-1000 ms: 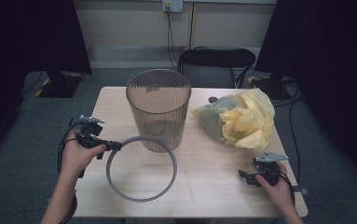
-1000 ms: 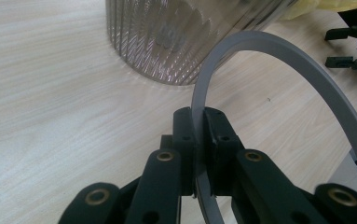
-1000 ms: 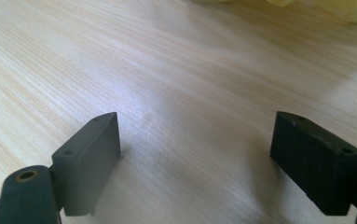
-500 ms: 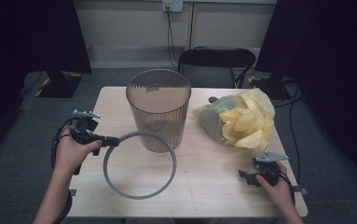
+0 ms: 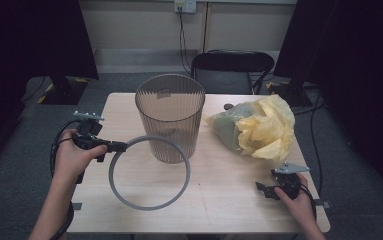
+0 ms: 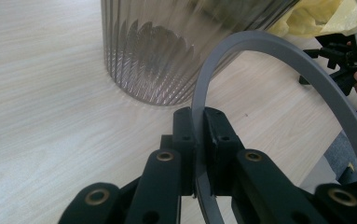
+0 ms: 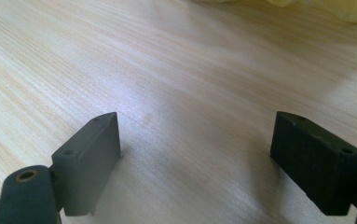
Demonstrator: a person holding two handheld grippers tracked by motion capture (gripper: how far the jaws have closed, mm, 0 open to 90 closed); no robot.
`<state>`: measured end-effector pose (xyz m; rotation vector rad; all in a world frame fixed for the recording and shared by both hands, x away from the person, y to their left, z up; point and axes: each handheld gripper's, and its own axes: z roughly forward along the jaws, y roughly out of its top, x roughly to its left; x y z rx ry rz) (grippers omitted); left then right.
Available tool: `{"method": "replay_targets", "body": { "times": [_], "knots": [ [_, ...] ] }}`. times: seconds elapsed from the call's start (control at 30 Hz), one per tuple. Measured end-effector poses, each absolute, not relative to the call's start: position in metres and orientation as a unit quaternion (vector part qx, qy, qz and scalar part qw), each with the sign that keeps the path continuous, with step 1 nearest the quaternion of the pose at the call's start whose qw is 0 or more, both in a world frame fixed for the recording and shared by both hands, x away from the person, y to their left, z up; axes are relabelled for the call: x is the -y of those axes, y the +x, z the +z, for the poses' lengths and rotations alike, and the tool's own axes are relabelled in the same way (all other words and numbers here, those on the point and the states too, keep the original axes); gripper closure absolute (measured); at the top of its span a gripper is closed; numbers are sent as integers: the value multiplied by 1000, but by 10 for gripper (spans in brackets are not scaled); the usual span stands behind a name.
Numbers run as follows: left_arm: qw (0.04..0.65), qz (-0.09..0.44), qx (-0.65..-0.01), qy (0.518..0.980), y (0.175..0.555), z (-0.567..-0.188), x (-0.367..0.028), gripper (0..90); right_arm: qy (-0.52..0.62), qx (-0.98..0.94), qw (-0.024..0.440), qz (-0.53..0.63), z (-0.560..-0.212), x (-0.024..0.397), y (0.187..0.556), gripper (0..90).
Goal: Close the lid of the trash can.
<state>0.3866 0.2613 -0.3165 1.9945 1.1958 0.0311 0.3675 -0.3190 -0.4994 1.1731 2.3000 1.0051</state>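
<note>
A translucent grey ribbed plastic bin (image 5: 170,117) is seen upright mid-table (image 5: 219,200), its inside apparently empty; a small pale label near its rim cannot be read. A grey plastic ring (image 5: 149,172) is clenched at its edge by the left claw (image 5: 113,146), held tilted just before the bin. The right claw (image 5: 262,188) rests released, jaws wide, beside a crumpled yellow plastic bag (image 5: 259,127).

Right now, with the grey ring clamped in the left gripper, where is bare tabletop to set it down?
The near middle of the table, between the grey ring and the right gripper, is bare. So is the left far corner beside the ribbed bin. The right far side is crowded by the yellow bags. The left gripper holds the ring close to the bin.
</note>
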Motion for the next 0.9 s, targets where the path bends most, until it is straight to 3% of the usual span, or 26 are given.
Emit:
{"method": "replay_targets", "body": {
  "times": [0.9],
  "knots": [
    [417,1,-463,782,376,-284,-264,841,416,-816,185,356,-499,319,367,151]
  ]
}}
